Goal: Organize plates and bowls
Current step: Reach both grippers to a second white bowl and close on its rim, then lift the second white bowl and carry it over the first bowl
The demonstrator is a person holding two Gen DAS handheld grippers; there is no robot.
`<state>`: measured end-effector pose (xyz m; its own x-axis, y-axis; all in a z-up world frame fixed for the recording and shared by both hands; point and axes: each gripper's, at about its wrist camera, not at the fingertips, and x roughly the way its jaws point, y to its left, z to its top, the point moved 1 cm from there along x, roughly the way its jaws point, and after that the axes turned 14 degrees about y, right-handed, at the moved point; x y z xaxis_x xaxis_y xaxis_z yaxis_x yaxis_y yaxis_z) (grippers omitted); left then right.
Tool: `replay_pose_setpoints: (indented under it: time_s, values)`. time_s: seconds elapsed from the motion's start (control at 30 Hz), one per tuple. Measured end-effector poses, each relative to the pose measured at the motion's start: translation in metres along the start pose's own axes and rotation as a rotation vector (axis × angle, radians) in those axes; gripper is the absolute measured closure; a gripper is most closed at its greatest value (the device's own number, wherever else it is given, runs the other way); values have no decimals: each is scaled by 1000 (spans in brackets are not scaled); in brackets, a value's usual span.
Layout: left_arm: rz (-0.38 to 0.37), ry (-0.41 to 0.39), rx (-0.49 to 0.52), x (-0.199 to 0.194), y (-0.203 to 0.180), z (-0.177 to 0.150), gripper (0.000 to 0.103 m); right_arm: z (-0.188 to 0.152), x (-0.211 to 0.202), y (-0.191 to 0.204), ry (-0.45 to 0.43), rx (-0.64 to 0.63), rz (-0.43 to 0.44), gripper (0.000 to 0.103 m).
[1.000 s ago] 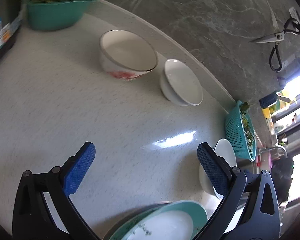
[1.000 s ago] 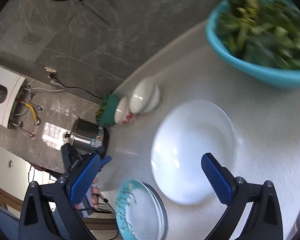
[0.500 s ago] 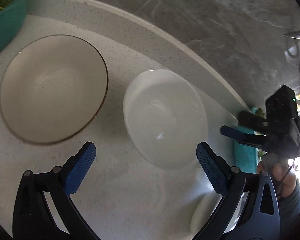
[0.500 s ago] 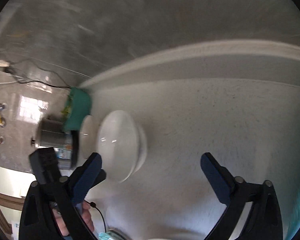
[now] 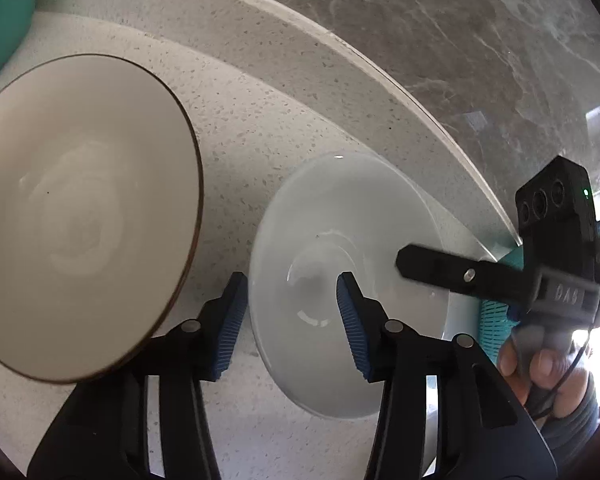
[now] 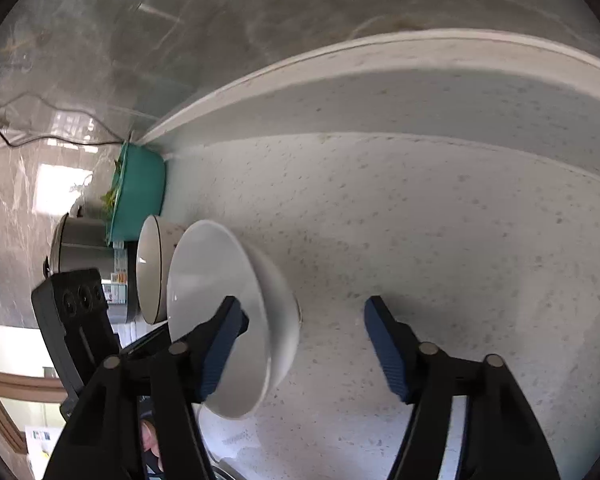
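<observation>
Noted a speckled stone countertop (image 5: 260, 128) carrying all the crockery in view. Recorded a large brown-rimmed bowl (image 5: 80, 216) just left of the white bowl (image 5: 332, 208), close to it but apart in the left wrist view. Located the white bowl itself upright on the counter, near the raised back edge. Judged the white bowl to be glazed ceramic: rigid, moderately heavy for a pinch grip, smooth and likely slippery, and liable to chip if knocked against its neighbour or set down hard. Recommend taking it by the rim wall, one pad inside and one outside, seated deep enough to stop it swinging, with a two-sided hold preferred for such weight. Found the left gripper (image 5: 291, 300) angled steeply down over the bowl's near-left rim, with one finger outside the wall and the other inside the basin. Noted its jaws just closing and now narrow, with the rim between them but no pad visibly pressing on it yet. Found the right gripper (image 6: 303, 320) tilted down at the opposite side, held by a person's hand (image 5: 540, 364), with one finger inside the white bowl and the other well clear outside it. Noted these jaws also just closing, now at middling width, with the wall between them but not clamped.
</observation>
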<state>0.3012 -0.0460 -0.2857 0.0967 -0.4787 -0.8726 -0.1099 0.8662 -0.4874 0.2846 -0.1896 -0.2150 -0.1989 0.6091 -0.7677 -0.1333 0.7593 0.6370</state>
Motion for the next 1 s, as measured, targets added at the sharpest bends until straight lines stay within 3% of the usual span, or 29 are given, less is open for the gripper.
replay_pose_setpoints:
  time_s: [0.13,0.23,0.4,0.53,0.77,1.0]
  values:
    - [15,10,5,6,-2,10,68,2,5,4,5,3,-57,52]
    - [52,8,6,9,-5,14,81,1,7,9,15,-11,-111,71]
    - [65,-9,21,11,-14,16,87,0,15,17,44,-32,-154,91]
    - [82,-5,42,-1,-16,-3,89,-3,17,24,27,-51,-212,91]
    - [77,-33,63,-20,-23,-17,89,-11,5,29,-22,-61,-222,91]
    - [59,-52,119,-42,-54,-35,90,-35,-25,38,-75,-68,-219,91]
